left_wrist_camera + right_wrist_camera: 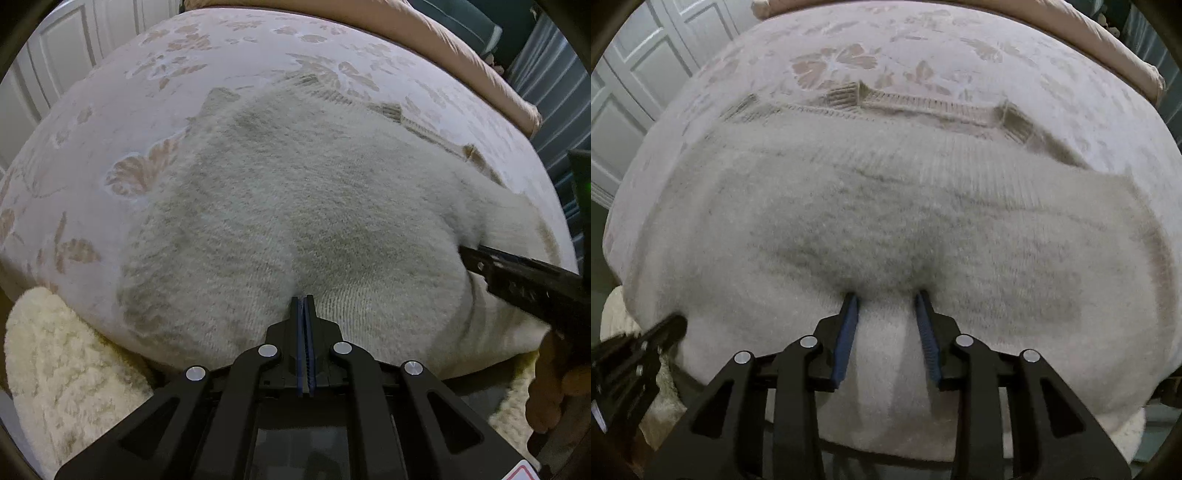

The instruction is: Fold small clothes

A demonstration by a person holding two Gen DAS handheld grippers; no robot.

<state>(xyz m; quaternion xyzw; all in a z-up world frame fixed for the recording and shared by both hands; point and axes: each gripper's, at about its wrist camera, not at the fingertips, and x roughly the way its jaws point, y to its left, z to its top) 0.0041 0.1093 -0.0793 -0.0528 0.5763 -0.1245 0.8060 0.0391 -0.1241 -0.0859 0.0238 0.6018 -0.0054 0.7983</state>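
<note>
Left gripper points steeply down at the near edge of the sweater, its blue pads pressed together with no gap between them; whether a fold of knit is caught at the very tips cannot be told, since the tips sit right at the cloth. Right gripper also points down onto the sweater, its jaws spread apart, with a soft ridge of the knit rising between the two blue pads; the pads do not press on it. In the left wrist view the right gripper comes in from the right side of the sweater, its black finger lying against the knit. In the right wrist view the left gripper shows at the sweater's lower left edge.

Sweater: a pale, fuzzy cream knit, spread flat over the bedspread and taking up most of it. Its near edge lies at the bed's near edge, under both grippers. On the sweater's far side a ribbed, tan-trimmed band runs across, lying flat on the bedspread.

Just below the sweater's near left edge, off the bed, lies a fluffy cream rug. Beyond the sweater the bedspread shows a faded pink leaf and flower pattern. Farther still, past the sweater's far right side, a tan quilt lies along the bed's edge. Beyond the sweater's far left side stand white panelled doors.
</note>
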